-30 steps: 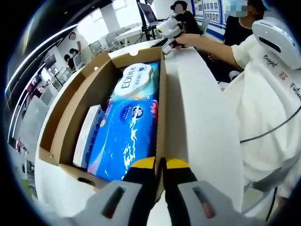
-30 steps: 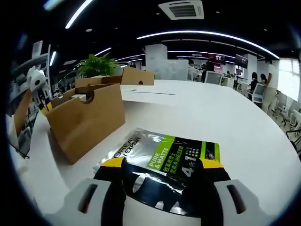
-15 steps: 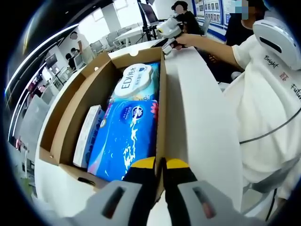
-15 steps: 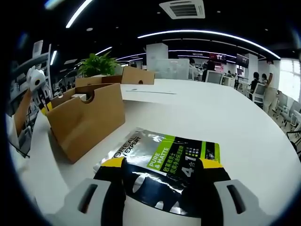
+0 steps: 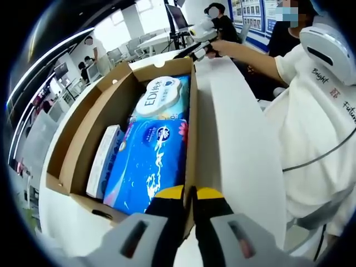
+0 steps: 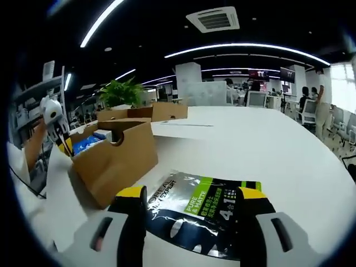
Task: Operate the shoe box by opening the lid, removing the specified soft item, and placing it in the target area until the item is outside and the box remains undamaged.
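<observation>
1. At the bottom of the left gripper view, the left gripper pinches the shoe box wall, likely to hold it steady.
2. In the lower middle of the right gripper view, the right gripper is spread wide over the shiny soft pack, which lies flat on the white table, outside the box.

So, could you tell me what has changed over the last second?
The right gripper has risen off the green-and-black pouch, jaws open; the pouch stays flat on the white table. The left gripper remains shut on the shoe box wall, contents unmoved.
</observation>
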A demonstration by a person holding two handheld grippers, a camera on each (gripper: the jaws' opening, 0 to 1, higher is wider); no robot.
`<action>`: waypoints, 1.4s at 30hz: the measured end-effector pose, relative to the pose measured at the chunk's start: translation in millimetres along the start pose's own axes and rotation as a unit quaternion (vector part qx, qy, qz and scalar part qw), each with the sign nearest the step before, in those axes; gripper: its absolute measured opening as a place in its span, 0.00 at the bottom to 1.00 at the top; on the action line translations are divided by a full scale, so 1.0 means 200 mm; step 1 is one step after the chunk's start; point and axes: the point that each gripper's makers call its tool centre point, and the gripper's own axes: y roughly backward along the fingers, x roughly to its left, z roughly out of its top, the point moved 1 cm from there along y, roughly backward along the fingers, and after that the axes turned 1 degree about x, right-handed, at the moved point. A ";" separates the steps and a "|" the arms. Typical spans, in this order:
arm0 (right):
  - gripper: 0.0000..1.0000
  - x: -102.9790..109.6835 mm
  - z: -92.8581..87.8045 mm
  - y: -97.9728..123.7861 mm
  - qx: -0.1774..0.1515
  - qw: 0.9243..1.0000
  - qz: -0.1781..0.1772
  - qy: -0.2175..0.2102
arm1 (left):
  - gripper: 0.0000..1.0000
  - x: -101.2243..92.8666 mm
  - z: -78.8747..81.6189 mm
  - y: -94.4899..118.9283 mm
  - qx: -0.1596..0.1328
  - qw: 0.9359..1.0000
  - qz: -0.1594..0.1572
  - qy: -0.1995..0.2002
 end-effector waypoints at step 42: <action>0.49 0.41 0.51 0.11 -0.043 0.981 0.153 0.111 | 0.03 -0.01 0.00 0.00 0.007 1.000 -0.008 -0.016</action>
